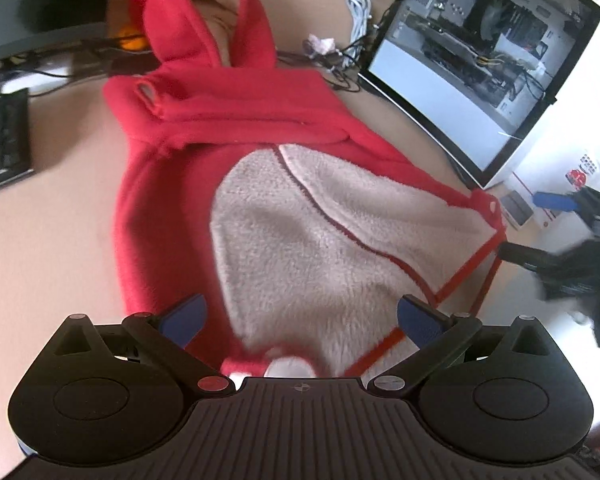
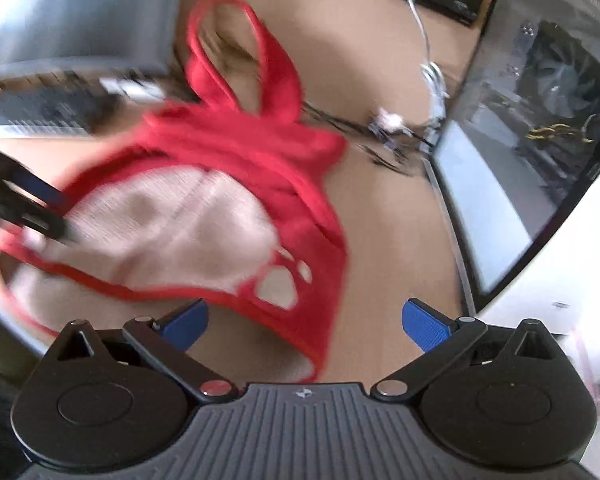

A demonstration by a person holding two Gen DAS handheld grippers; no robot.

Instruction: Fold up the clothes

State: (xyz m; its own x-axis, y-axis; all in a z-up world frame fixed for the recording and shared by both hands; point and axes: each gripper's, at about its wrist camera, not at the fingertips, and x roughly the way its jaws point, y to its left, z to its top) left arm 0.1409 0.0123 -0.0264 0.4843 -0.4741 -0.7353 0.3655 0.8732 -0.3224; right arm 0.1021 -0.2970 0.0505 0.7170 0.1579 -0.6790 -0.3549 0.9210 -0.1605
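Observation:
A red fleece hooded garment (image 1: 168,208) with a beige fleece lining (image 1: 320,248) lies on the tan table, hood at the far end. My left gripper (image 1: 302,320) is open just above its near edge, blue pads either side of the lining. The right gripper shows at the right edge of the left wrist view (image 1: 540,256), next to the garment's corner. In the right wrist view the garment (image 2: 260,152) lies blurred, lining (image 2: 180,224) up. My right gripper (image 2: 304,326) is open over its near red hem. The left gripper (image 2: 28,208) shows at the left, at the garment's edge.
A computer case with a glass side (image 1: 480,60) stands at the right, also in the right wrist view (image 2: 532,160). Cables (image 1: 340,64) and a white cord (image 2: 432,72) lie beside it. A black keyboard (image 1: 0,140) sits at the left. A monitor (image 2: 72,12) stands far left.

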